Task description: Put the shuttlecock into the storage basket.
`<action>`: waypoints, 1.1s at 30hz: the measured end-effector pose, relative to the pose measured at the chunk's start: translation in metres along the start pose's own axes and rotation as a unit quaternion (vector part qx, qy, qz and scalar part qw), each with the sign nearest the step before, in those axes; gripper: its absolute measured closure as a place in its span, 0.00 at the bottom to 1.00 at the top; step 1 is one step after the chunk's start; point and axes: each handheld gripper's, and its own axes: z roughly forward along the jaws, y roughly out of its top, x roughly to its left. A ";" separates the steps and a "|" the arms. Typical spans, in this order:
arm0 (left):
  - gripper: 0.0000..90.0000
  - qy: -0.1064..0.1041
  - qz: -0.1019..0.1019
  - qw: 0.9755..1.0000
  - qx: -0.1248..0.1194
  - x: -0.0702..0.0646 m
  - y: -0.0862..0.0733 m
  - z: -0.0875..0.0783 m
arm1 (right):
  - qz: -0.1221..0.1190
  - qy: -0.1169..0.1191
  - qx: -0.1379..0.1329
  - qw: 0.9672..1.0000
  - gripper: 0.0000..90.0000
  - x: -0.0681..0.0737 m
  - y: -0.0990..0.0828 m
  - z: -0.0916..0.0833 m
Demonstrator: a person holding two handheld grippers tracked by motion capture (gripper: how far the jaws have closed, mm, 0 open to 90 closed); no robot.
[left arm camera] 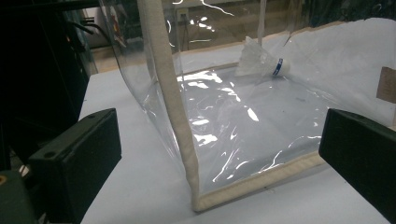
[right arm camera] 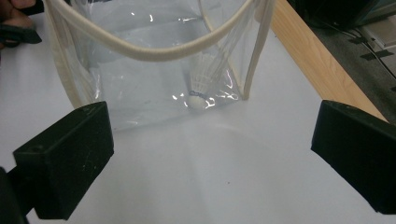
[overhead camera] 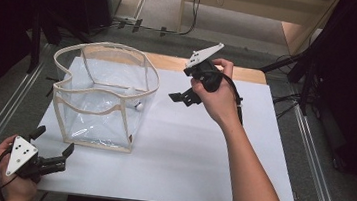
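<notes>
Both grippers, left gripper (overhead camera: 52,153) lower left, right gripper (overhead camera: 179,97) centre, jaws apart, empty. Risk: clumsy nudge tips flimsy clear bag (overhead camera: 104,95), spilling shuttlecock (right arm camera: 201,83) onto bench (overhead camera: 201,153).

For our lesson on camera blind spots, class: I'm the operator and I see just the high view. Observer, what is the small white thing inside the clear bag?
Observer: A shuttlecock, lying on its side on the floor of the bag, with a blue band just behind its cork.
Operator: Is the right gripper carrying anything?
Observer: No. The right gripper is wide open, with just the bare white table between its jaws.
</notes>
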 end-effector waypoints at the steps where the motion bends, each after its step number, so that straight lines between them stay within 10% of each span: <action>1: 0.00 0.000 0.000 1.000 0.000 0.000 0.000 0.000 | -0.001 -0.001 0.001 1.000 0.00 0.000 -0.001 0.000; 33: 0.00 0.000 0.001 1.000 0.000 0.000 0.000 0.000 | 0.026 -0.016 -0.021 0.999 0.00 0.007 -0.053 -0.009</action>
